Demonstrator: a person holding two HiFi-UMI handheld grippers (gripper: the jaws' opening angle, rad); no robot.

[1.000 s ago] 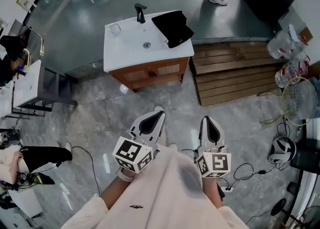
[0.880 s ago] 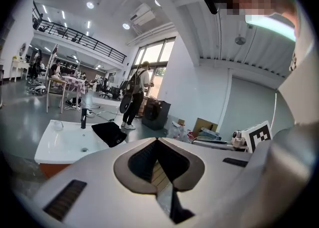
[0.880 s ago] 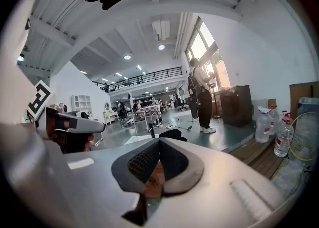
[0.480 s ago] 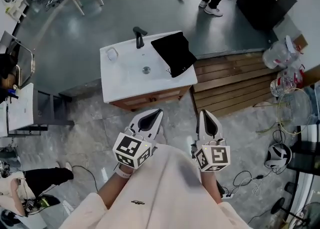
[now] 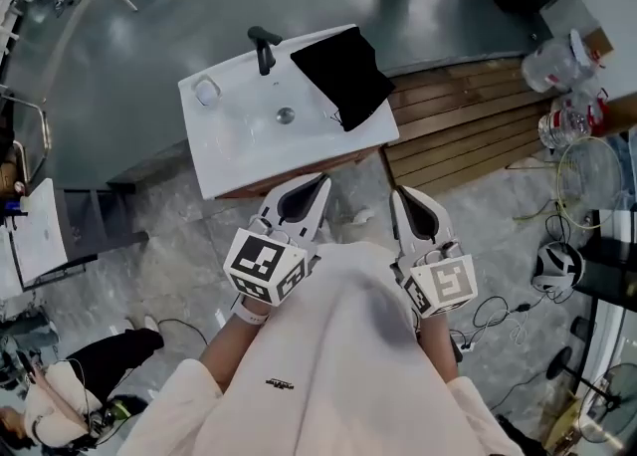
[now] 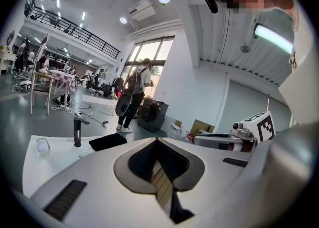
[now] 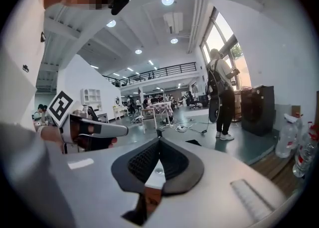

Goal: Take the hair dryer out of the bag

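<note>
Grippers short of vanity, bag unopened

Bag position: black bag (image 5: pixel 343 71) lies flat on the white vanity top (image 5: pixel 224 140), upper centre of the head view, right of the faucet (image 5: pixel 262 46) and the drain (image 5: pixel 285 115). Its right side reaches the top's edge next to the wooden decking (image 5: pixel 468 111). Hair dryer not visible in any view. Judged to be inside the bag, which shows no clear bulge from above.

Left gripper (image 5: pixel 318 183): fingers together, nothing between them. Tip sits at the near edge of the vanity in the head view, apart from the bag. Right gripper (image 5: pixel 400 195): fingers likewise pressed together and empty, centre-right of frame, over the floor just below the vanity's right corner. Both point up-frame toward the vanity.

Handling notes (judgement): bag looks like soft cloth, limp. It will likely collapse and slide on the glossy top if pulled from one side, so one gripper should pin or lift the mouth edge while the other reaches in. Which side the opening is on cannot be told from here. Dryer itself should be rigid plastic, moderately heavy, smooth and a bit slippery. Handle is the best hold, probably narrow enough for the jaws; cord may snag on the cloth. Both pairs of fingers must part before any grasp
</note>
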